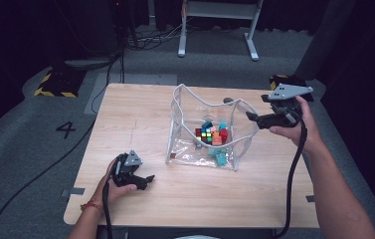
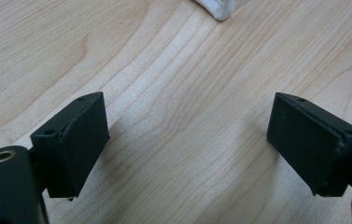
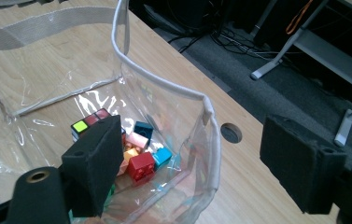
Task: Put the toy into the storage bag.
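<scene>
A clear plastic bag (image 1: 202, 107) with a white-taped rim stands open in the middle of the wooden table (image 1: 140, 114). Inside lie a puzzle cube (image 1: 205, 135) and several coloured bricks (image 1: 220, 137). My right gripper (image 1: 252, 118) hovers open at the bag's right rim, held in the person's right hand. In the right gripper view the jaws straddle the bag's rim (image 3: 164, 84), with a red brick (image 3: 141, 165) and the cube (image 3: 89, 120) below. My left gripper (image 1: 147, 180) rests open on the table at the front left, nothing between its pads (image 2: 78, 142).
A round hole (image 3: 231, 132) is cut in the tabletop beside the bag. Beyond the table lie grey floor, cables and a white desk frame (image 1: 220, 25). A corner of the bag (image 2: 220, 7) shows at the top of the left gripper view.
</scene>
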Motion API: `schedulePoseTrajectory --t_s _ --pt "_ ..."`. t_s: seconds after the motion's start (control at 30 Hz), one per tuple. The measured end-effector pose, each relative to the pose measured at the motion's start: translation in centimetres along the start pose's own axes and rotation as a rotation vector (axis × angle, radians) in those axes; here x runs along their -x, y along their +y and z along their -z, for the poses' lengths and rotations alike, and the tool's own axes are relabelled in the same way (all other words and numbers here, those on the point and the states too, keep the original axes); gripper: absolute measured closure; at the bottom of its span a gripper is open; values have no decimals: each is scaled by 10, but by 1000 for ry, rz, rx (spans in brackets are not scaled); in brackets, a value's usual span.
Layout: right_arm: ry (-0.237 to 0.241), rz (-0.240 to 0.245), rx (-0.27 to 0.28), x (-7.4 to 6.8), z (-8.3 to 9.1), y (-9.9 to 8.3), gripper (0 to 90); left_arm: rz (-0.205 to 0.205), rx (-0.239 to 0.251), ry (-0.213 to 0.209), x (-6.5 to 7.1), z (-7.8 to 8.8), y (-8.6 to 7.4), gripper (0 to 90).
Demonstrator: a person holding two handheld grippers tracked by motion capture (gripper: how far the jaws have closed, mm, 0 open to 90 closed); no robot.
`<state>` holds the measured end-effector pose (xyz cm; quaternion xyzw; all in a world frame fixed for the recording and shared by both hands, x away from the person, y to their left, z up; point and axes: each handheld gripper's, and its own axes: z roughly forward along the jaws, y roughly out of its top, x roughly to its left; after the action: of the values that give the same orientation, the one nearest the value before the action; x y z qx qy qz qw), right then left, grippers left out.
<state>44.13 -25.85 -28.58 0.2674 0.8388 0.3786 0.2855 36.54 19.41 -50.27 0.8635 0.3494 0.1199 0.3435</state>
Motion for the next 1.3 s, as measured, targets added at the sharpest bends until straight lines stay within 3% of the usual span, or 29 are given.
schedulePoseTrajectory --t_s 0.6,1.3 --pt "-18 -10 28 -7 27 -28 219 0 0 0 0 0 0 129" --pt "-4 -33 19 -25 29 -72 213 0 0 0 0 0 0 129"
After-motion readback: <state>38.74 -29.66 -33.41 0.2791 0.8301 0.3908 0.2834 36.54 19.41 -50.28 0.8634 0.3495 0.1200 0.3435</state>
